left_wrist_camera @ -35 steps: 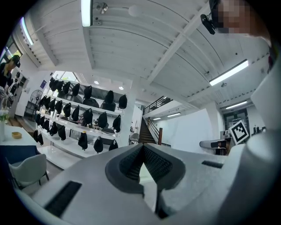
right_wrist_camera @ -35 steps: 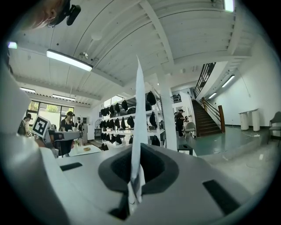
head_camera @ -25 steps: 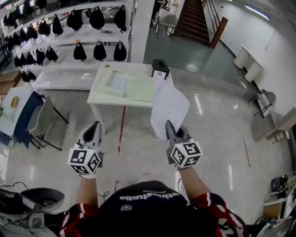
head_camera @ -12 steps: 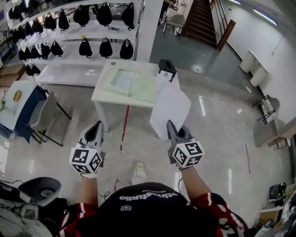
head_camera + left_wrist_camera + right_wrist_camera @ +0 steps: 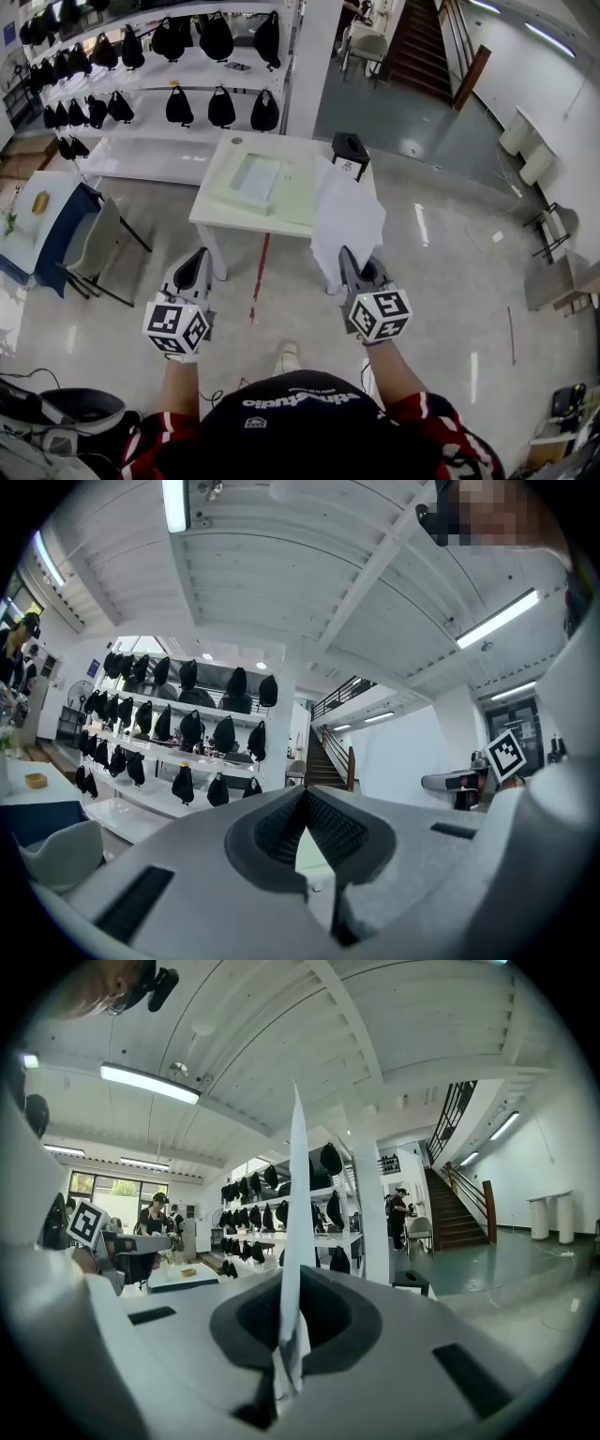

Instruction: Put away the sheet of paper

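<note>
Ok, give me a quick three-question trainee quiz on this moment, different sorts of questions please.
1. Which gripper holds the sheet of paper?
2. True or false: the sheet already lies flat on the white table.
3. What hangs along the shelves behind the table?
A. black bags
B. coats
C. coiled cables

Key
1. The right gripper, with its jaws shut on the sheet's near edge.
2. False: the sheet stands up in the air, held by the jaws.
3. A
</note>
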`<action>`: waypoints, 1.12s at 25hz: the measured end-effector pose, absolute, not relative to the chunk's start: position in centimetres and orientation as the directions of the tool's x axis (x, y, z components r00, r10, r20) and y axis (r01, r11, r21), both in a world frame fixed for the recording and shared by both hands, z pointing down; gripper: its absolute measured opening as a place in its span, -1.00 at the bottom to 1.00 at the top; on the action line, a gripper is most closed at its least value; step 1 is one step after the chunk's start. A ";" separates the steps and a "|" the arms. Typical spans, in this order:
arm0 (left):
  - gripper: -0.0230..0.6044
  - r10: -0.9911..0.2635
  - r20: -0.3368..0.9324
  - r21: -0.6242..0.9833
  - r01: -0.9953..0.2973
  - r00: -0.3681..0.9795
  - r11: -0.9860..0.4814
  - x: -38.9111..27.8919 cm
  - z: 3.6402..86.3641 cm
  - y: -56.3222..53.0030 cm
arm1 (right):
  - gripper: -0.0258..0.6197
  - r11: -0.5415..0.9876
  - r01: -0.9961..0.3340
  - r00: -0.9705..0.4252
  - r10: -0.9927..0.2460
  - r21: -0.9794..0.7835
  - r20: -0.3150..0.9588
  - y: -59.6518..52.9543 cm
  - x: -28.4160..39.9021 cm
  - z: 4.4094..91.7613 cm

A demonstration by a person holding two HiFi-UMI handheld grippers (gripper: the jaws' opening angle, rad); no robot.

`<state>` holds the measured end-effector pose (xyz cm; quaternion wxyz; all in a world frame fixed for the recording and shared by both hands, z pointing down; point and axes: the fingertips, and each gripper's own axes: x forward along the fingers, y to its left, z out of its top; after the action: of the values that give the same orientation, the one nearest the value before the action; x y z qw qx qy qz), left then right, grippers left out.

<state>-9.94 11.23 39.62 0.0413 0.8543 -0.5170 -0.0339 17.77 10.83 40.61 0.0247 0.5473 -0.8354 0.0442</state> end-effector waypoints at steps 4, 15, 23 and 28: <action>-0.92 -0.886 -0.027 0.083 -0.882 0.464 -0.464 -8.7 38.5 7.9 | -0.91 0.403 -0.914 -0.406 -0.910 -0.053 0.085 7.6 18.4 40.4; -0.92 -0.906 -0.021 0.090 -0.902 0.423 -0.423 -6.8 37.6 0.1 | -0.91 0.445 -0.892 -0.451 -0.886 -0.072 0.109 -1.4 20.4 41.5; -0.92 -0.925 -0.002 0.103 -0.920 0.379 -0.377 -5.9 37.7 -3.6 | -0.91 0.499 -0.861 -0.508 -0.853 -0.104 0.120 -6.7 20.3 42.3; -0.92 -0.935 0.019 0.087 -0.932 0.354 -0.352 -5.7 38.2 -4.9 | -0.91 0.522 -0.844 -0.536 -0.835 -0.127 0.128 -8.7 20.1 42.9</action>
<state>-5.66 -4.86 38.16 0.0414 0.8219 -0.5679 -0.0169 20.13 -8.68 42.93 0.0255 0.4811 -0.8720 0.0866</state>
